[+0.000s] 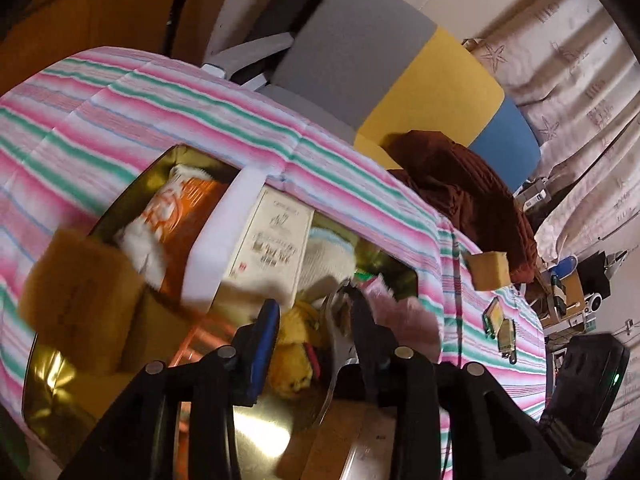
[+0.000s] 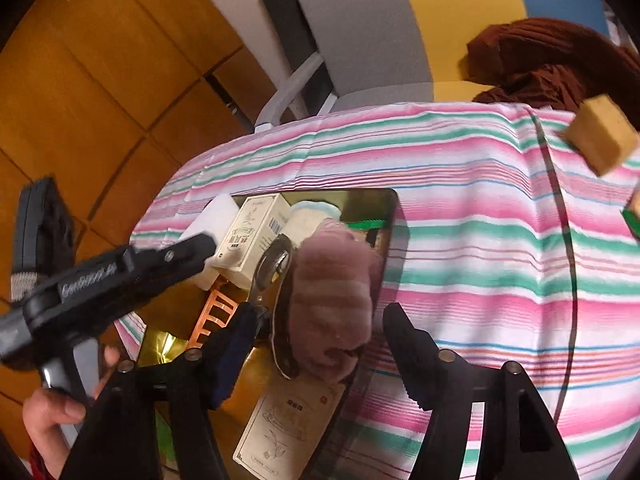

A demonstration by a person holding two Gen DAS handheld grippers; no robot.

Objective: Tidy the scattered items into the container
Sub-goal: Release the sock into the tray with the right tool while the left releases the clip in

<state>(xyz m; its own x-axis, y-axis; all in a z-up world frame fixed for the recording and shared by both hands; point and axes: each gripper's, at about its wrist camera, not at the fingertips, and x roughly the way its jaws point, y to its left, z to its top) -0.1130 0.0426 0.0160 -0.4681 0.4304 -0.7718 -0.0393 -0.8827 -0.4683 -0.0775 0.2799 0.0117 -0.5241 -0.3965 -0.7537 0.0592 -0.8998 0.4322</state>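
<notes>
1. Step in hand: dropping items into the gold tin (image 2: pixel 390 216); both tools are hovering over it on the striped cloth (image 2: pixel 480 240).
2. Right gripper (image 2: pixel 316 340) is standing with jaws apart; the fuzzy pink slipper (image 2: pixel 332 296) is sitting between them, over the tin's right rim, pads seemingly not pressing it, so probably just released.
3. Left gripper (image 1: pixel 316 320) is partly open above a yellow plush toy (image 1: pixel 294 344) and a metal piece whose nature is unclear; nothing looks pinched.
4. Already lying inside: cream carton (image 1: pixel 276 240), white foam block (image 1: pixel 224 236), orange-and-white pouch (image 1: pixel 176 216).
5. Still waiting outside: a tan sponge cube (image 2: pixel 602 138), well apart toward the far right.
6. Next move, as I judge it: lift the right tool clear and reach right for the cube.
7. Writing: the carton print and the lettering on the left tool's body are too blurred to read.
</notes>
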